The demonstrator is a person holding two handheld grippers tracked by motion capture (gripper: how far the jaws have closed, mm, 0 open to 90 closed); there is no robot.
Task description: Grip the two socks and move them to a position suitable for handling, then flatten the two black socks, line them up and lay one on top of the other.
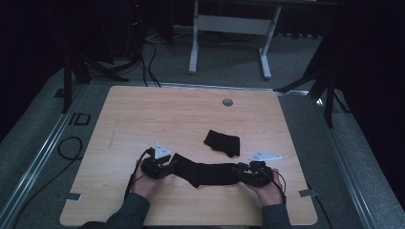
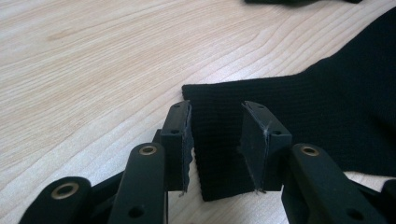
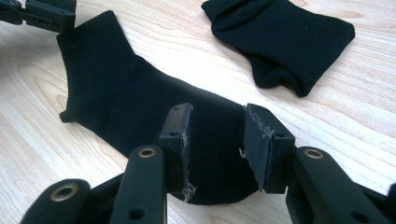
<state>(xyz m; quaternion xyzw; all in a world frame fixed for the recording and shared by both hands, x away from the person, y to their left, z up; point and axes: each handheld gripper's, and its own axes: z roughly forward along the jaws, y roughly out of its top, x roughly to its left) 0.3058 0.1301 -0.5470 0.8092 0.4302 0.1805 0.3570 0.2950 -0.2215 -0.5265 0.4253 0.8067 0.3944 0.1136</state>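
Flat sock [image 1: 205, 172], 6 o'clock on worktop [image 1: 143, 114]: both hand-held grippers [image 1: 165, 166] [image 1: 243, 172] released, astride its ends. Second sock [image 1: 222, 142] apparently folded; this one pending.

The letters "ID" stand in dark marking on the grey floor [image 1: 47, 138] just left of the wooden table [image 1: 143, 109]; they read upright in the high view. The socks and both grippers carry no readable lettering.
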